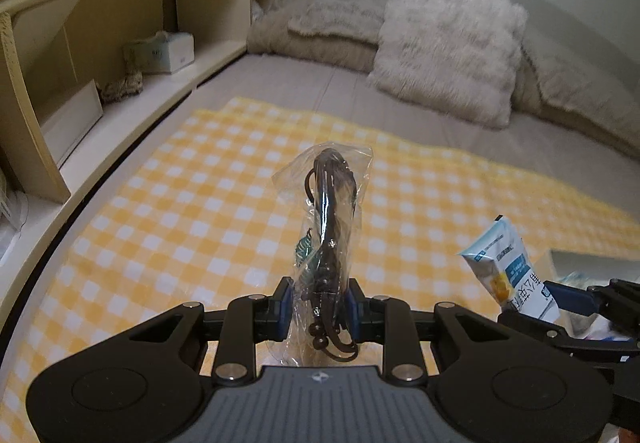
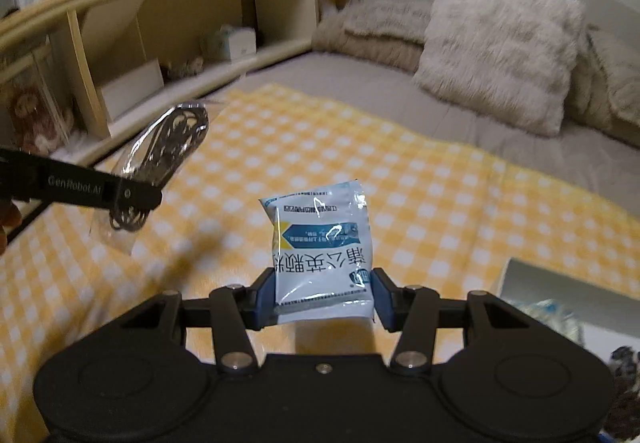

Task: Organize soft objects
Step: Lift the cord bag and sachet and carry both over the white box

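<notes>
My left gripper (image 1: 319, 303) is shut on a clear plastic bag of dark cord (image 1: 330, 219), which stands upright between the blue pads above the yellow checked cloth (image 1: 180, 203). The same clear bag (image 2: 168, 147) shows at the left of the right wrist view, sticking out past the left gripper (image 2: 132, 195). My right gripper (image 2: 324, 299) is shut on a light blue sachet (image 2: 324, 243) with printed characters, held up off the cloth (image 2: 440, 203). That sachet (image 1: 508, 267) and the right gripper (image 1: 560, 303) appear at the right of the left wrist view.
A fluffy cream pillow (image 1: 448, 43) and folded beige blankets (image 1: 332, 23) lie at the head of the bed. A wooden shelf unit (image 1: 120, 23) holding boxes runs along the left. A grey box (image 2: 560, 291) with packets inside sits at the lower right.
</notes>
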Available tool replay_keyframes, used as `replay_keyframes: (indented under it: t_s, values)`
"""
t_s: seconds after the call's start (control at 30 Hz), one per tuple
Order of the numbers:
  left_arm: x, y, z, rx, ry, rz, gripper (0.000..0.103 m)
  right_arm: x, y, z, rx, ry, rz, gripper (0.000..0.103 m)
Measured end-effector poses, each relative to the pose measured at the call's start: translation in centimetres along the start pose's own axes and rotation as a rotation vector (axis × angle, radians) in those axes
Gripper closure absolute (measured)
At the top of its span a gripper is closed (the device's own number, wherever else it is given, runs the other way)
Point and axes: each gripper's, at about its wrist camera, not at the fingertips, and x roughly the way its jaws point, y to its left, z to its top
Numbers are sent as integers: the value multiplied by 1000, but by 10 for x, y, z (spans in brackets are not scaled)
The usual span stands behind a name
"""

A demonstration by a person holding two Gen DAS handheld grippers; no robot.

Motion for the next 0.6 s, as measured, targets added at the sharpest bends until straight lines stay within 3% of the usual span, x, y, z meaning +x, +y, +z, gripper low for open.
replay_keyframes:
  t_s: [0.3,0.6]
  values:
    - [-32,-12,4,-38,-78,-76,74,-53,-18,18,74,-120,-73,52]
    - [-59,-41,6,-19,-144,-175,74,-108,-47,17,122,-181,-124,52]
